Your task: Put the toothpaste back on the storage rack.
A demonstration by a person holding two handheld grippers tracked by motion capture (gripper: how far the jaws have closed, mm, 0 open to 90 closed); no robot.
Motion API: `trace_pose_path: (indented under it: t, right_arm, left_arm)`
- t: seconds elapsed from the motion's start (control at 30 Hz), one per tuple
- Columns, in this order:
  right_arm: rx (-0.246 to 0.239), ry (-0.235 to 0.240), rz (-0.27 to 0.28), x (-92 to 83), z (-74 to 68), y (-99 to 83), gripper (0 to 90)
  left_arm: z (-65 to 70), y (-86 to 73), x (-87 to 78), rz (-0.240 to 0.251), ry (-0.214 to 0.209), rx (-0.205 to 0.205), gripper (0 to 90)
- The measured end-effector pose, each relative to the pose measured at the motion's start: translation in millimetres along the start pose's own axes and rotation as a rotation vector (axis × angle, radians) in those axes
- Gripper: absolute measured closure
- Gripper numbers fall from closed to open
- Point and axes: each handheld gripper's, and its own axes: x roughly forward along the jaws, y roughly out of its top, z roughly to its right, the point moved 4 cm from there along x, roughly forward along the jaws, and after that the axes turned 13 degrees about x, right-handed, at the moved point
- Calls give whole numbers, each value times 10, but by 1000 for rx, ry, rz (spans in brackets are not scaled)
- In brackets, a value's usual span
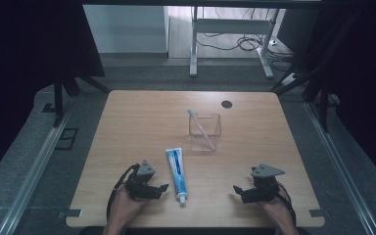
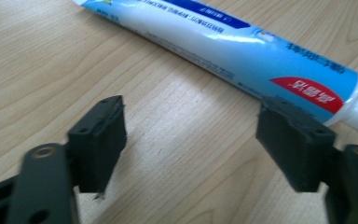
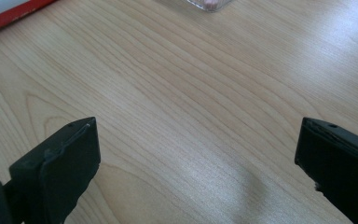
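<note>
Toothpaste tube (image 1: 176, 174) lies flat on the table (image 1: 127, 127), near the front edge, cap end toward the person, w/ its far end aimed at the clear cup (image 1: 205, 132) just behind it. A pink toothbrush (image 1: 201, 129) leans inside that cup already. In the left gripper view the tube (image 2: 223, 44) runs across just ahead of the jaws, red label patch and white cap close to the one jaw on that view's right; looks like near-contact, can't say if touching.

Left gripper (image 1: 159, 189) sits just beside the tube's cap end, jaws spread wide, nothing between them. Right gripper (image 1: 238, 191) rests well apart on the other side, jaws also spread, bare wood between them in its own view (image 3: 198, 154).

Step in hand, as I judge it: approach before pickup, tube not yet grasped. Probable goal: tube into cup w/ the brush.

Next move calls for: shift left gripper over so the jaws straddle the tube body, then close. Tube is soft, so a light squeeze. Keep clear of the cap.
</note>
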Motion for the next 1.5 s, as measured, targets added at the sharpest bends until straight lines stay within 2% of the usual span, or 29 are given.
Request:
trace_pose_path:
  t: [0.17, 0.33, 0.5, 0.63, 0.8, 0.9, 1.0, 1.23, 1.5]
  right_arm:
    - [-4, 0, -4, 13, 4, -13, 5]
    - [-1, 0, -11, 28, 24, -22, 8]
    - [6, -6, -9, 21, 56, -27, 9]
    - [9, -8, -7, 19, 61, -27, 11]
    - [10, -6, -14, 27, 54, -32, 20]
    - [8, -5, -12, 25, 48, -28, 24]
    - [8, -5, -11, 24, 46, -28, 25]
    - [11, -4, -13, 21, 52, -32, 27]
    - [3, 1, -28, 42, 35, -44, 30]
  left_arm:
    - [4, 27, -31, 29, -16, -2, 356]
    - [19, 71, -72, 60, -31, -29, 509]
    - [55, 136, -94, 68, -60, -18, 637]
    - [90, 194, -86, 50, -70, 10, 745]
    - [147, 273, -77, 57, -97, 41, 880]
    - [195, 311, -49, 42, -109, 52, 894]
    - [236, 361, -6, 26, -120, 81, 895]
    - [333, 532, 107, 21, -137, 127, 894]
    - [408, 650, 283, -7, -156, 125, 894]
